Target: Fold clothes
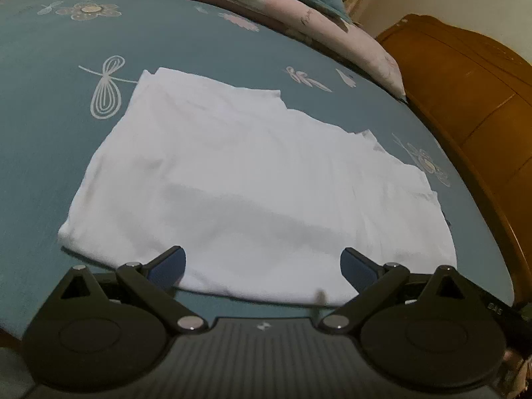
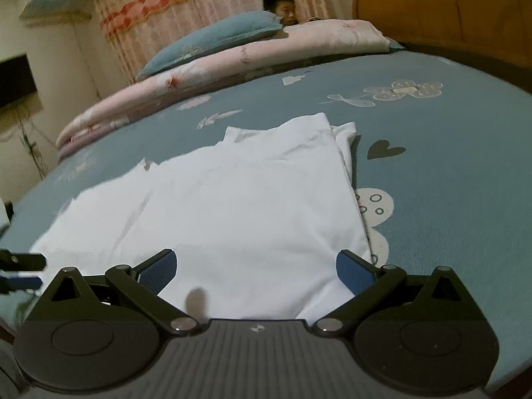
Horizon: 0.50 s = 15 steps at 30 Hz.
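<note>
A white garment [image 1: 246,179] lies folded flat on the teal bedsheet [image 1: 50,106], its near edge just under both grippers. My left gripper [image 1: 262,266] hovers over that near edge, open, nothing between its blue pads. In the right wrist view the same white garment [image 2: 239,206] spreads ahead, with a folded layer stacked along its right side. My right gripper [image 2: 256,266] stands open above the near edge, holding nothing. The tip of the left gripper [image 2: 23,269] shows at the far left of the right wrist view.
A rolled pink floral quilt [image 2: 206,76] and a teal pillow [image 2: 212,40] lie along the far side of the bed. A person [image 2: 281,6] is behind the pillow. A wooden headboard [image 1: 465,93] borders the bed. Bare sheet [image 2: 449,166] lies right of the garment.
</note>
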Each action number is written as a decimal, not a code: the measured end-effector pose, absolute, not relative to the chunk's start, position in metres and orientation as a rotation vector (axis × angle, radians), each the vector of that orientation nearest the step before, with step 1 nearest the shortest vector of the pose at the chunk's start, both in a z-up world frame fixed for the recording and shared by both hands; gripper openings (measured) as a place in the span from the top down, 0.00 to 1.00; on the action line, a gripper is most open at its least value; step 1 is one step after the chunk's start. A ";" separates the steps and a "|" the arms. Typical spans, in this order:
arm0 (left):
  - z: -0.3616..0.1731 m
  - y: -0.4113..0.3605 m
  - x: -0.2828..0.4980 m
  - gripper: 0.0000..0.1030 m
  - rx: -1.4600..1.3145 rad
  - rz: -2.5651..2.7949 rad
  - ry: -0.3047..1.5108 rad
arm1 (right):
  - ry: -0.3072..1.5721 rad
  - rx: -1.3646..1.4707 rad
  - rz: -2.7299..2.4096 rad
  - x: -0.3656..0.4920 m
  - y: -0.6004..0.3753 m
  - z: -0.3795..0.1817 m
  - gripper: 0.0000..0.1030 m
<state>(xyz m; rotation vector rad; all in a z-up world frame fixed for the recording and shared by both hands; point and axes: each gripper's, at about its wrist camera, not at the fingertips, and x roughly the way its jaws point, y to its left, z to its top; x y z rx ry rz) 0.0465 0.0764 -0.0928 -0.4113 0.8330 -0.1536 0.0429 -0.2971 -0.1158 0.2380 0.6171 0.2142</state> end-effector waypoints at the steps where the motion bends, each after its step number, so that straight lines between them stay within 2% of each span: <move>1: -0.091 0.078 0.047 0.04 -0.413 -0.154 0.843 | 0.619 0.221 0.215 0.042 -0.296 -0.116 0.00; 9: -0.049 0.089 0.078 0.04 -0.369 -0.137 0.773 | 0.623 0.197 0.204 0.041 -0.292 -0.112 0.00; 15: -0.057 0.102 0.134 0.04 -0.550 -0.232 0.774 | 0.613 0.282 0.214 0.042 -0.302 -0.111 0.00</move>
